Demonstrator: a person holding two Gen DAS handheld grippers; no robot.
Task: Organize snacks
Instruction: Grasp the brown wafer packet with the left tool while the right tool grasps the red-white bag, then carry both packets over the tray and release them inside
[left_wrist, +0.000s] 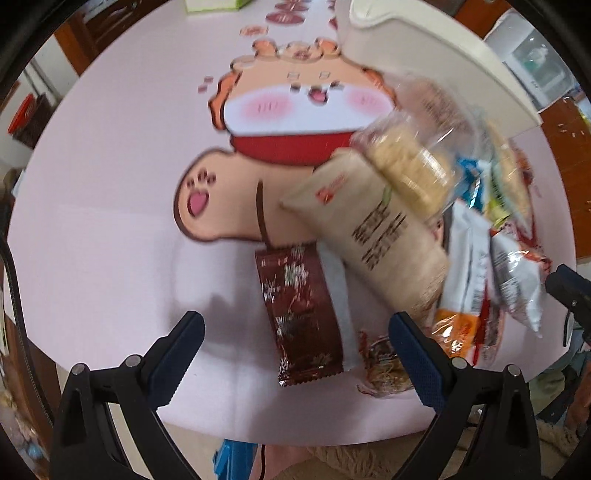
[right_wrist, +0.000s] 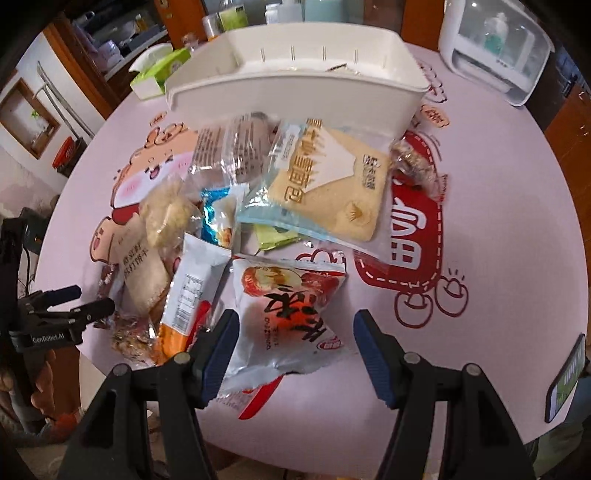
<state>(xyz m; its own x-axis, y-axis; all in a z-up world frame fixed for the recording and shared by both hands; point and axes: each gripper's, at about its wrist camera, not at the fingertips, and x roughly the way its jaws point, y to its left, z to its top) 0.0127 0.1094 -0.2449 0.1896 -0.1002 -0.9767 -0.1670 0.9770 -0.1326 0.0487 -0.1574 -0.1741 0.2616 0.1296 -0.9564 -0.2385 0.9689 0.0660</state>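
Observation:
A pile of snack packets lies on the pink cartoon tablecloth (right_wrist: 498, 229). A white plastic bin (right_wrist: 295, 85) stands behind the pile; its rim also shows in the left wrist view (left_wrist: 443, 48). My left gripper (left_wrist: 295, 332) is open, its jaws on either side of a brown foil packet (left_wrist: 303, 314) on the table, with a beige packet (left_wrist: 373, 236) just beyond. My right gripper (right_wrist: 295, 332) is open, its jaws on either side of a white and red packet (right_wrist: 288, 314). A clear bread packet (right_wrist: 325, 184) lies further back.
A green tissue box (right_wrist: 159, 72) sits left of the bin. A white appliance (right_wrist: 495, 48) stands at the back right. A phone (right_wrist: 567, 373) lies at the table's right edge. The left gripper shows at the left of the right wrist view (right_wrist: 79, 301).

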